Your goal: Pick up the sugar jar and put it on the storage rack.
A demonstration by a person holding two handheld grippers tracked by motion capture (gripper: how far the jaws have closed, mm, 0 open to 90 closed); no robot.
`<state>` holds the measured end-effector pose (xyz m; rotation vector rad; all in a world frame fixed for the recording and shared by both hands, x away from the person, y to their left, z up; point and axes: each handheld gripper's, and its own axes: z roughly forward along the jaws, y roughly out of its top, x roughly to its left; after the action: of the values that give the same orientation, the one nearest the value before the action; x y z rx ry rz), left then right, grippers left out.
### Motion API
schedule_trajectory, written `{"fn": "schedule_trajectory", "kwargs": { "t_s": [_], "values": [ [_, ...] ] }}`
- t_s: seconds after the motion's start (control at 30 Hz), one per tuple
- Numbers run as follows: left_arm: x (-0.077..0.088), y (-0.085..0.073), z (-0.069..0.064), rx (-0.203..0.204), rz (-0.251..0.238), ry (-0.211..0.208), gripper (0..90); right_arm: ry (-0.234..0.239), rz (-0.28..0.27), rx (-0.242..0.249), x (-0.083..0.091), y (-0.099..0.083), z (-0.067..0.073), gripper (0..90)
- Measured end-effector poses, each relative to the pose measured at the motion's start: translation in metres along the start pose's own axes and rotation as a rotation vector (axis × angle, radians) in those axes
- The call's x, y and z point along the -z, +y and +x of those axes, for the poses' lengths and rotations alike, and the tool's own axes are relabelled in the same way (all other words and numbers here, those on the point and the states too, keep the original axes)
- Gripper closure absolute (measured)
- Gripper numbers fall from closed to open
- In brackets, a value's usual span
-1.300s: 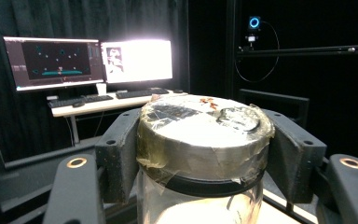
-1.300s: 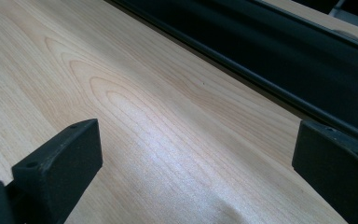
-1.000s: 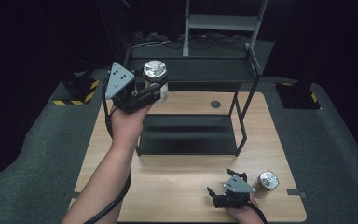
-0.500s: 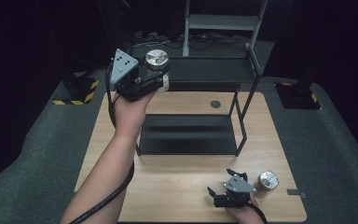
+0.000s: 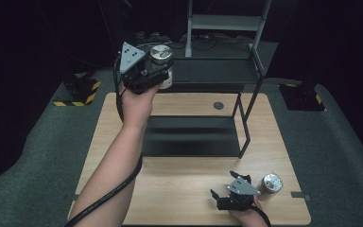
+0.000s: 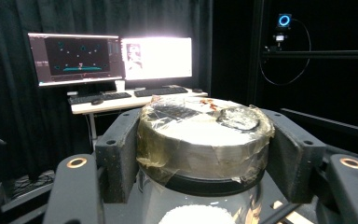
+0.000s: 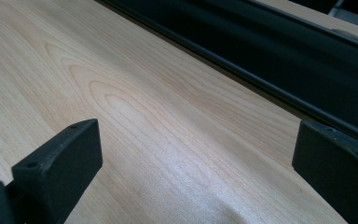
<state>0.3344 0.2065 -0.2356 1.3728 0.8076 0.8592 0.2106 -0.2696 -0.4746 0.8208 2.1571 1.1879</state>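
A squat silver can (image 5: 161, 53) with clear tape over its lid is held in the air above the left end of the black rack's upper shelf (image 5: 212, 71). My left gripper (image 5: 163, 66) is shut on it. In the left gripper view the two black pads (image 6: 116, 154) press on the can's (image 6: 204, 135) sides. A second silver can (image 5: 271, 182) stands on the wooden table (image 5: 179, 189) at the front right. Just left of it my right gripper (image 5: 223, 183) rests low over the table, open, with nothing but bare wood between its fingers (image 7: 60, 158).
The black metal rack has a lower shelf (image 5: 194, 137) lying on the table's middle, and its front edge (image 7: 261, 51) crosses the right gripper view. A round hole (image 5: 218, 105) marks the tabletop's back. Monitors and keyboards (image 6: 112, 60) stand on a desk far behind.
My left hand has carried the can upward and slightly to the right, toward the rack's upper shelf. The right gripper and the second can have stayed put.
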Motion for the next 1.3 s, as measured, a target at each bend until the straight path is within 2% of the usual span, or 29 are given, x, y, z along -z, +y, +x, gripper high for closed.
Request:
{"fn": "schedule_trajectory", "kwargs": {
  "t_s": [0.6, 1.3],
  "values": [
    [-0.025, 0.008, 0.002, 0.002, 0.026, 0.036, 34.6, 0.003, -0.009, -0.007, 0.001, -0.002, -0.001, 0.8],
    [-0.032, 0.003, 0.004, 0.039, 0.041, 0.042, 34.5, 0.003, -0.012, -0.007, 0.001, -0.002, -0.001, 0.8]
  ]
}}
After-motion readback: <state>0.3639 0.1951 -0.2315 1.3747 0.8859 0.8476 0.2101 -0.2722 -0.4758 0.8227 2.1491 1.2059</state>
